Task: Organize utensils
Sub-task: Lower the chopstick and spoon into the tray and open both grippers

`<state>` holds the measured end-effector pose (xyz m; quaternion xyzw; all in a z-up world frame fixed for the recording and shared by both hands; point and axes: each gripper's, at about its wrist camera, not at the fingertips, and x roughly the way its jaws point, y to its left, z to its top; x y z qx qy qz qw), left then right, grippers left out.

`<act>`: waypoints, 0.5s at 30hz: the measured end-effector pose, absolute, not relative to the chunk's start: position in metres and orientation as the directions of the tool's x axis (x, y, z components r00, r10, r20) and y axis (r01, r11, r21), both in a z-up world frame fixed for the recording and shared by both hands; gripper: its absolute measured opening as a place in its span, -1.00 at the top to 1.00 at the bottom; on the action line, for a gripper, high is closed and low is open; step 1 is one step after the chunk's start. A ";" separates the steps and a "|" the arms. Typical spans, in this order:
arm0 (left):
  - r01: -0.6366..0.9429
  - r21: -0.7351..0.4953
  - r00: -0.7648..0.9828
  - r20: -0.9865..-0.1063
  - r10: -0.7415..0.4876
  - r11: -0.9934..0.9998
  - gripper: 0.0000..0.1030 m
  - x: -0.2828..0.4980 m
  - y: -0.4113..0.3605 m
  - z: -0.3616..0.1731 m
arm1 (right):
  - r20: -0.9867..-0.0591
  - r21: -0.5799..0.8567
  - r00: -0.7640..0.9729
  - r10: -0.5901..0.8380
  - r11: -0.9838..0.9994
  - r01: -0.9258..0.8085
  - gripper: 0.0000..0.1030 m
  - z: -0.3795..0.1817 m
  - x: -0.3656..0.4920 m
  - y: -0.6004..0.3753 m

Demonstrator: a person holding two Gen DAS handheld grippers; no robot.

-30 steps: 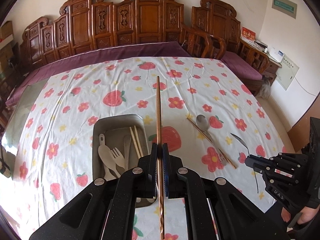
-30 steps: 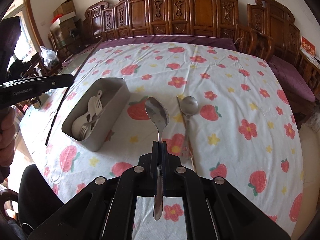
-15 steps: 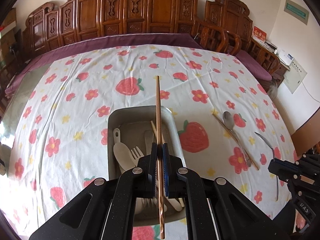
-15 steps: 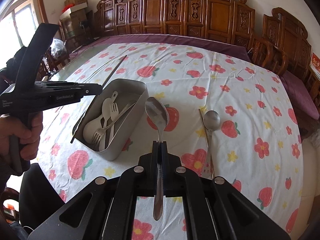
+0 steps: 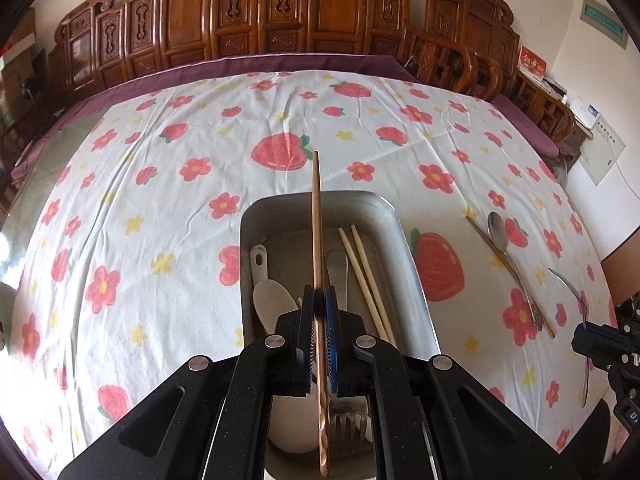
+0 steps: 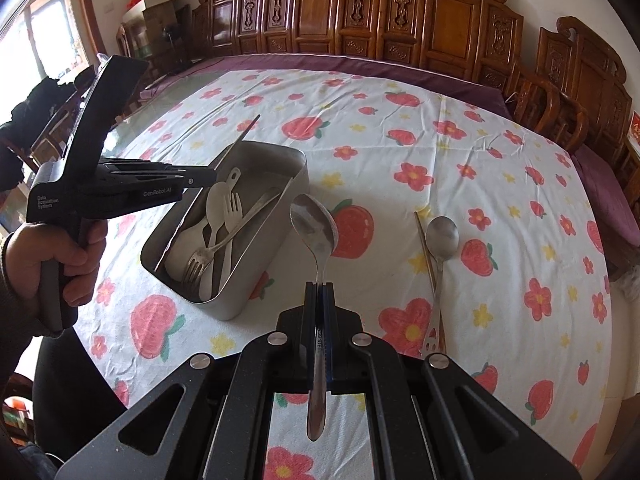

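Observation:
My left gripper (image 5: 319,300) is shut on a brown wooden chopstick (image 5: 317,216) and holds it lengthwise above the grey metal tray (image 5: 404,248). The tray holds two pale chopsticks (image 5: 362,272), a white spoon (image 5: 270,300) and forks. My right gripper (image 6: 319,288) is shut on a metal spoon (image 6: 314,224), bowl forward, held above the cloth just right of the tray (image 6: 296,184). A second metal spoon (image 6: 441,236) and a brown chopstick (image 6: 426,248) lie on the cloth to the right. The left gripper (image 6: 208,178) also shows in the right wrist view.
The table carries a white cloth (image 5: 160,200) with strawberries and flowers. Carved wooden chairs (image 5: 280,12) line the far edge. The person's hand (image 6: 52,256) grips the left tool at the table's left edge.
My left gripper has carried the chopstick leftward until it is over the tray and lower. My right gripper with the spoon has moved closer to the tray.

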<state>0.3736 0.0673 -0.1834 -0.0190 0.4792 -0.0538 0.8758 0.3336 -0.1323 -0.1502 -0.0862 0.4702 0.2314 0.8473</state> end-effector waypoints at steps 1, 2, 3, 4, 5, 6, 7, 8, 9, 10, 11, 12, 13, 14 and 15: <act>0.077 -0.086 0.531 -0.840 -0.114 0.993 0.91 0.374 0.067 -0.185 | -0.838 0.071 0.449 0.310 0.878 -0.474 0.92 -0.151 0.334 -0.131; 0.079 -0.089 0.526 -0.842 -0.117 0.993 0.91 0.374 0.067 -0.187 | -0.839 0.070 0.447 0.309 0.877 -0.476 0.92 -0.152 0.334 -0.130; 0.080 -0.094 0.520 -0.845 -0.122 0.992 0.91 0.375 0.067 -0.189 | -0.840 0.070 0.445 0.309 0.876 -0.476 0.92 -0.153 0.334 -0.129; 0.083 -0.099 0.512 -0.850 -0.128 0.992 0.91 0.375 0.066 -0.192 | -0.841 0.069 0.444 0.308 0.876 -0.477 0.92 -0.153 0.334 -0.128; 0.086 -0.101 0.506 -0.852 -0.131 0.991 0.91 0.375 0.066 -0.194 | -0.842 0.068 0.444 0.307 0.876 -0.478 0.92 -0.154 0.335 -0.127; 0.087 -0.101 0.503 -0.854 -0.132 0.991 0.91 0.374 0.065 -0.195 | -0.843 0.067 0.443 0.306 0.876 -0.478 0.92 -0.154 0.335 -0.127; 0.089 -0.104 0.500 -0.855 -0.135 0.991 0.91 0.373 0.065 -0.196 | -0.844 0.065 0.442 0.305 0.875 -0.479 0.92 -0.155 0.335 -0.125; 0.091 -0.108 0.498 -0.856 -0.139 0.990 0.91 0.372 0.065 -0.197 | -0.844 0.064 0.442 0.304 0.875 -0.480 0.92 -0.155 0.336 -0.125; 0.092 -0.112 0.496 -0.856 -0.143 0.989 0.91 0.370 0.066 -0.197 | -0.845 0.064 0.441 0.304 0.875 -0.481 0.92 -0.155 0.336 -0.123; 0.092 -0.114 0.496 -0.856 -0.145 0.989 0.91 0.370 0.066 -0.197 | -0.845 0.063 0.440 0.303 0.874 -0.481 0.92 -0.156 0.337 -0.122; 0.091 -0.116 0.496 -0.856 -0.146 0.989 0.91 0.368 0.067 -0.196 | -0.846 0.062 0.440 0.303 0.874 -0.483 0.92 -0.156 0.337 -0.120; 0.091 -0.117 0.499 -0.854 -0.147 0.989 0.91 0.366 0.069 -0.195 | -0.846 0.060 0.440 0.303 0.873 -0.485 0.92 -0.156 0.337 -0.118; 0.091 -0.116 0.502 -0.852 -0.146 0.989 0.91 0.365 0.070 -0.194 | -0.846 0.059 0.439 0.304 0.871 -0.488 0.92 -0.156 0.337 -0.116; 0.090 -0.116 0.506 -0.850 -0.145 0.989 0.91 0.363 0.072 -0.192 | -0.846 0.059 0.438 0.305 0.869 -0.492 0.92 -0.156 0.337 -0.113; 0.088 -0.118 0.511 -0.847 -0.146 0.989 0.91 0.360 0.074 -0.189 | -0.845 0.059 0.438 0.307 0.867 -0.495 0.92 -0.156 0.337 -0.110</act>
